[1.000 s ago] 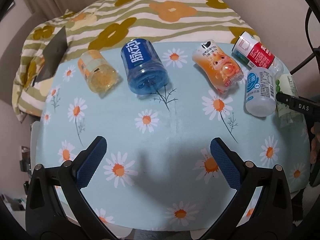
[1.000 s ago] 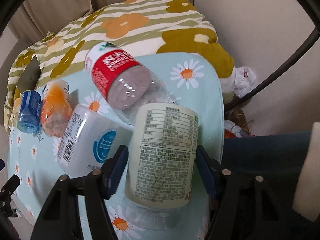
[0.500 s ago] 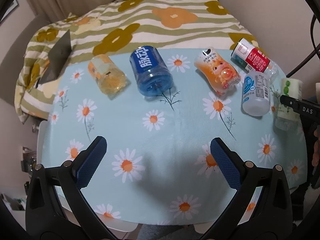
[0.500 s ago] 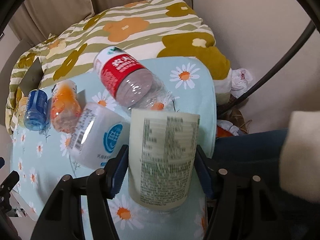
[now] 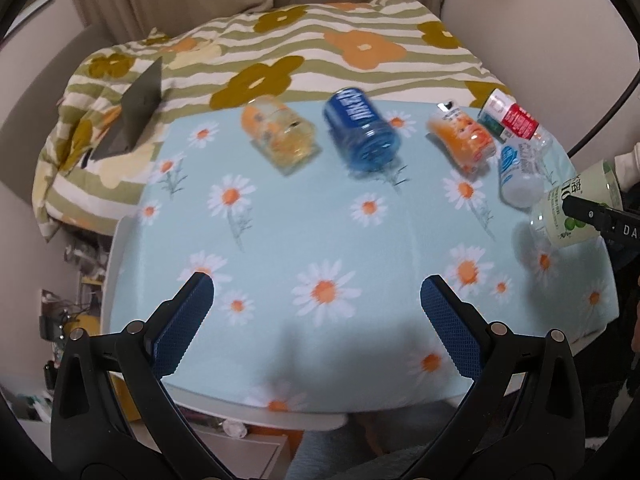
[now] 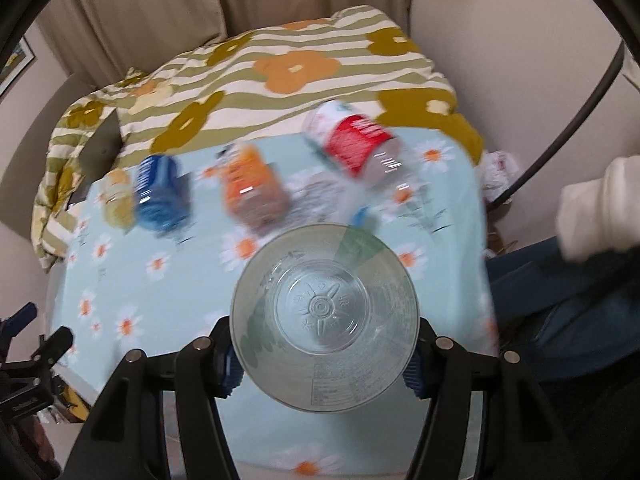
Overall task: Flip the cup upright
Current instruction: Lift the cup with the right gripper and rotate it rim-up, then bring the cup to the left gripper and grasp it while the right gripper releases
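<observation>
Clear cup (image 6: 325, 325) clamped in right hand-held gripper (image 6: 323, 356), left hand-held gripper (image 5: 316, 316) wide, five bottles lying

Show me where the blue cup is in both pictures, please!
Left wrist view: the blue cup lies on its side near the table's far edge, above centre, between the yellow cup and the orange cup.
Right wrist view: the blue cup sits at the left, blurred, beyond the green-label cup gripped in the right claw.
Shared landmark: the orange cup, next to it in both.
</observation>
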### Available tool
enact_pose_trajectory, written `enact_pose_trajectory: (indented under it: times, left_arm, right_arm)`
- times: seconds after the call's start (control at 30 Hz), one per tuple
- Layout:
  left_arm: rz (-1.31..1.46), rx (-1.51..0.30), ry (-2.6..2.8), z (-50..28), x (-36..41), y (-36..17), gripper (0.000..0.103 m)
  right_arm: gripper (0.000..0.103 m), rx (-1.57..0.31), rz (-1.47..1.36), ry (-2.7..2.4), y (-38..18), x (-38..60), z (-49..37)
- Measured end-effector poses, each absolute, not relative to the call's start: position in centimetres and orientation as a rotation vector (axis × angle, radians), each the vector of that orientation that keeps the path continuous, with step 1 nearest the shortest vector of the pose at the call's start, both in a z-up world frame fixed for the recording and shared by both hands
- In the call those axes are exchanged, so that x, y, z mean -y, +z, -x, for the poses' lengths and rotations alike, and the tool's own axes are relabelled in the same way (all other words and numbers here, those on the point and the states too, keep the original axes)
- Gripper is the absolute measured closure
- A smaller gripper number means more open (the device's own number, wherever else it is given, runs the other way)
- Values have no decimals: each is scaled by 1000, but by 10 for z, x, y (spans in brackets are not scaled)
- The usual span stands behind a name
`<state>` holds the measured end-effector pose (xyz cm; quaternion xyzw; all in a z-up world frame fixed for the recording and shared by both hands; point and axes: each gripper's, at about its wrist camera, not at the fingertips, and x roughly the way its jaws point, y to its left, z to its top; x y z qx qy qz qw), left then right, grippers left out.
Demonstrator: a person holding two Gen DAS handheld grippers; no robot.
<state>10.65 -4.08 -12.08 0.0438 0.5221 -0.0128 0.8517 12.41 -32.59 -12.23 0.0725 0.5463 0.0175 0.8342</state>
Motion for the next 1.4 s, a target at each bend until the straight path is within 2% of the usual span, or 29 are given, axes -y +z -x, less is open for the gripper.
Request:
enact_pose_trajectory:
  times: [0.37, 0.53, 1.07, 1.27, 1.4]
  left_arm:
    - [-85, -1151, 17, -76, -41, -153, 0]
    - [-71, -1167, 26, -70, -62, -164, 0]
    - [-49, -1189, 10, -82, -71, -176, 0]
    - [-54, -1200, 17, -87, -72, -179, 0]
    - [-48, -1205, 18, -89, -74, -181, 0]
  right_arm:
    - [45, -1236, -225, 185, -165, 211, -106]
    - [45, -1214, -215, 199, -172, 180, -108]
    - [45, -1157, -225, 185, -175, 171, -148]
    - [45, -1221, -278, 204, -202, 172, -154]
    - [45, -1235, -267, 202, -200, 169, -151]
